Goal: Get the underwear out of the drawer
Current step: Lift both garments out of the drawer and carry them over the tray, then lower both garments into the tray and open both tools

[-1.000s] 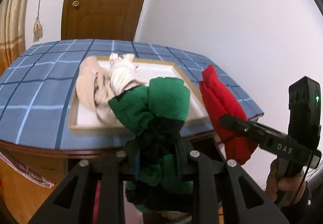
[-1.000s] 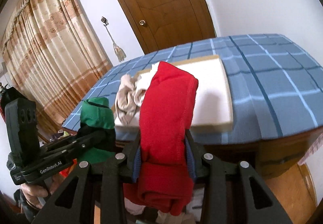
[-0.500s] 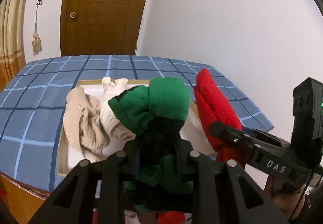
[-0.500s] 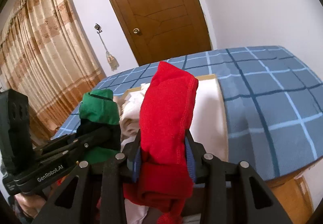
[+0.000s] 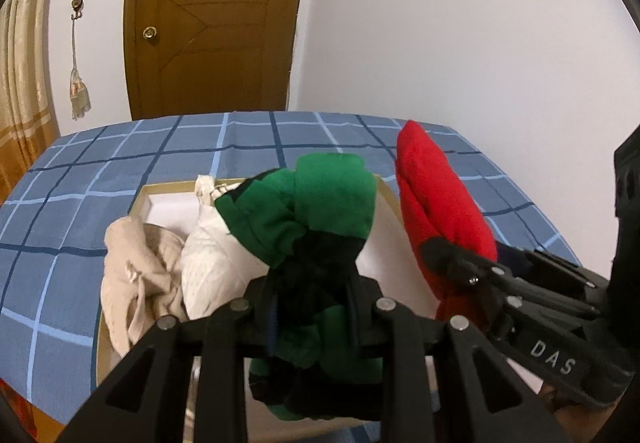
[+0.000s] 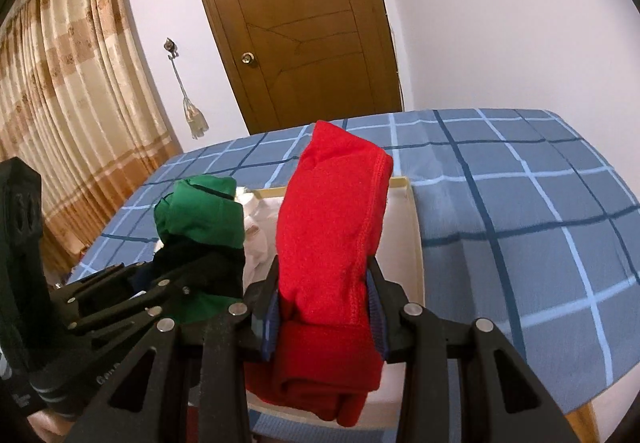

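Carrying 2 undies to the tray

My left gripper (image 5: 312,307) squeezes green undies (image 5: 316,203), right gripper (image 6: 324,303) red undies (image 6: 332,211); next, drop both in the tray (image 5: 140,203).

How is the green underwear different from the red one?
The green underwear has black parts; the red underwear is all red. Green sits in the left gripper, red in the right gripper. Both are rolled up, clamped and held above the tray.
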The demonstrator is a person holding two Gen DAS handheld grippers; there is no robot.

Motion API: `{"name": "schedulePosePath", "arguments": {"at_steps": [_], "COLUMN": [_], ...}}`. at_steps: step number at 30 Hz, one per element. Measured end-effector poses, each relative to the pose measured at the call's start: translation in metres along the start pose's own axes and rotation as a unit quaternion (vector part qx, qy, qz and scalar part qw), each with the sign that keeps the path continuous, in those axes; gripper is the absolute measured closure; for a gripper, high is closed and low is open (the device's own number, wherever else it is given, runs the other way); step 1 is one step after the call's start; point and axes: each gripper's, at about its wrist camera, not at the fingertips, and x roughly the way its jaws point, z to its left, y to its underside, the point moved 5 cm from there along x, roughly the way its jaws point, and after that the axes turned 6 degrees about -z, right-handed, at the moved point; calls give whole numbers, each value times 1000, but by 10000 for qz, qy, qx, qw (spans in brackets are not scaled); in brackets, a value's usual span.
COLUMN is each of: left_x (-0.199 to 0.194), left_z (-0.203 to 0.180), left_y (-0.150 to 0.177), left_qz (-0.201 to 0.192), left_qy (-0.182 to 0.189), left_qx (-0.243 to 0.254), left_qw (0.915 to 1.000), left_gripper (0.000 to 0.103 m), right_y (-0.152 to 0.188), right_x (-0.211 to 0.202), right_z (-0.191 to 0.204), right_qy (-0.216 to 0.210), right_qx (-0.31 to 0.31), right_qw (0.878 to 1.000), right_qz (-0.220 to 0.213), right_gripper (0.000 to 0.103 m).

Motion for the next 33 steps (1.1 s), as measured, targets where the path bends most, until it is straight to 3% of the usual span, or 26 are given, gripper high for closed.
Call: {"name": "schedulePosePath", "arguments": {"at_steps": [14, 24, 33], "left_x": [55, 74, 80], "left_z": [15, 19, 21], "left_y": [0, 3, 3], "left_qz": [484, 509, 370], "left_qy": [-569, -840, -1105], "left_qx": [-60, 193, 531], "left_qw": [9972, 9950, 9918], "left_gripper": [79, 77, 73], "right_y": [-11, -2, 3], "right_x": [75, 118, 134], "right_z": [-8, -15, -14], "right_qy": [156, 124, 96], "right_qx": [-67, 155, -137], "right_qw": [9964, 9908, 9914], "right_qz": [833, 1336, 1296], "right_gripper": [63, 63, 60]}}
